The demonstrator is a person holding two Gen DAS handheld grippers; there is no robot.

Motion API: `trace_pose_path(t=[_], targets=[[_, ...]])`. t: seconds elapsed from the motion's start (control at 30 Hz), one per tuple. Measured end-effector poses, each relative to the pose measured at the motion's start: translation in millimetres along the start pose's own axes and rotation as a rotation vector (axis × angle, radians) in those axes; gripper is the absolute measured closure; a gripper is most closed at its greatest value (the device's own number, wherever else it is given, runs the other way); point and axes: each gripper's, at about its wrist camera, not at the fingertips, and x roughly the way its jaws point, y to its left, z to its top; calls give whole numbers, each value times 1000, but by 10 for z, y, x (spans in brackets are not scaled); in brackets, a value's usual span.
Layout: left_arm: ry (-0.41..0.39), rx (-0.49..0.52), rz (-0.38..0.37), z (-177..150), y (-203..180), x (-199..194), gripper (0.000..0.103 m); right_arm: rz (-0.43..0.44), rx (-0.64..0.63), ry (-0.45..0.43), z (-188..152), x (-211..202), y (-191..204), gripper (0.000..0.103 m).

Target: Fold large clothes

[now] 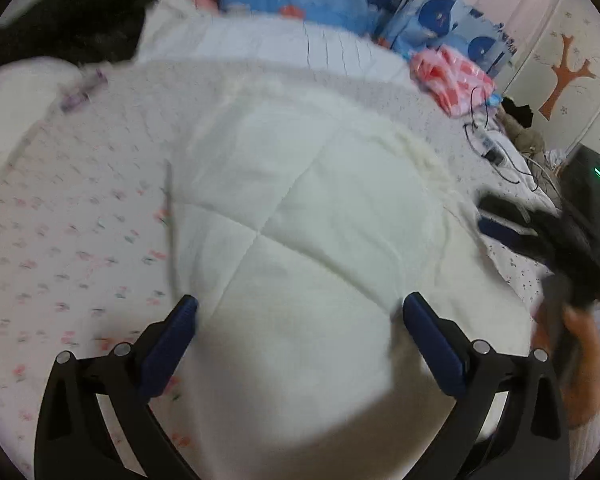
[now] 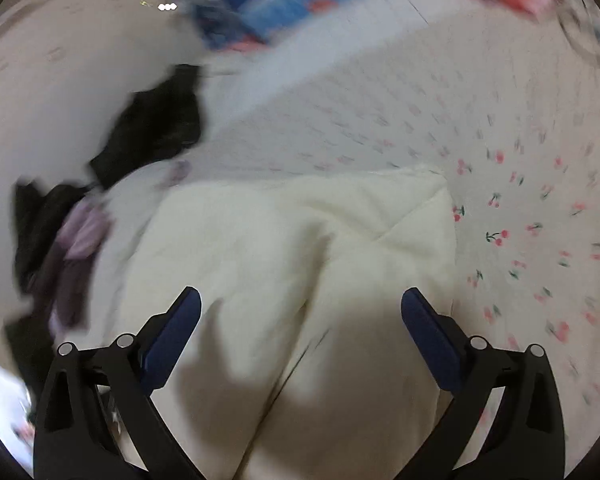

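Cream quilted garment [image 1: 300, 216] lay folded on the cherry-print bed sheet [image 1: 60, 240], left gripper [image 1: 300, 308] above it with jaws spread wide and empty, right gripper [image 2: 300, 300] likewise wide apart holding nothing, black clothes [image 1: 72, 28] heaped at the bed's far edge

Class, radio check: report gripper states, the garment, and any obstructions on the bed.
Left gripper open, right gripper open, both empty. White quilted garment lies flat on the bed sheet. Dark clothes heaped off to one side, not blocking.
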Motion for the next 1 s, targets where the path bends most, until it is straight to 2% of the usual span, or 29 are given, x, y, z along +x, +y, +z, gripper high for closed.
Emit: trace_pose_path(t=[0.07,0.1,0.17,0.2,0.23,0.33,0.37,0.43,0.5,0.57,0.63,0.7,0.77,0.83,0.9,0.97,1.0], targets=[[-60,69,45,-123,-147,-152,6,-77,-70,67,-248,-13,56,6],[-53,90,52,-189,-207,-135,6,-117,-83,107,-369,67,19,6],[5,119,68,-295,-285,49,5,-101,-38,155,-537,272,-162,6],[-12,174,142,-366,-364,146,5,-68,1,168,-561,328,-250,6],[-19,191,166,-386,-390,176,5,-64,29,182,-554,323,-282,6],[12,103,139,-317,-348,28,6,-110,-4,151,-503,47,-110,6],[-8,99,128,-322,-361,-57,6,-102,-16,134,-508,-31,-61,6],[-32,166,149,-390,-435,-113,6,-114,-34,111,-581,-179,-48,6],[29,185,150,-479,-414,104,5,-155,-62,174,-680,42,-98,6],[45,227,194,-521,-465,168,5,-115,-25,221,-720,199,-206,6],[52,201,149,-463,-456,31,6,-122,-21,206,-612,62,-162,6],[3,169,84,-346,-357,-164,6,-112,-36,149,-440,-124,-78,6],[-66,175,112,-205,-268,-278,6,-90,-24,42,-187,-375,8,6],[-95,165,134,-10,-196,-250,6,-90,-13,-33,92,-464,100,6],[-100,135,133,169,-124,-168,6,-118,-27,-75,438,-334,189,6],[-106,104,129,325,-106,-63,6,-132,-16,-52,706,-24,114,6],[-84,92,117,378,-95,28,6,-189,-6,-19,794,261,48,6]])
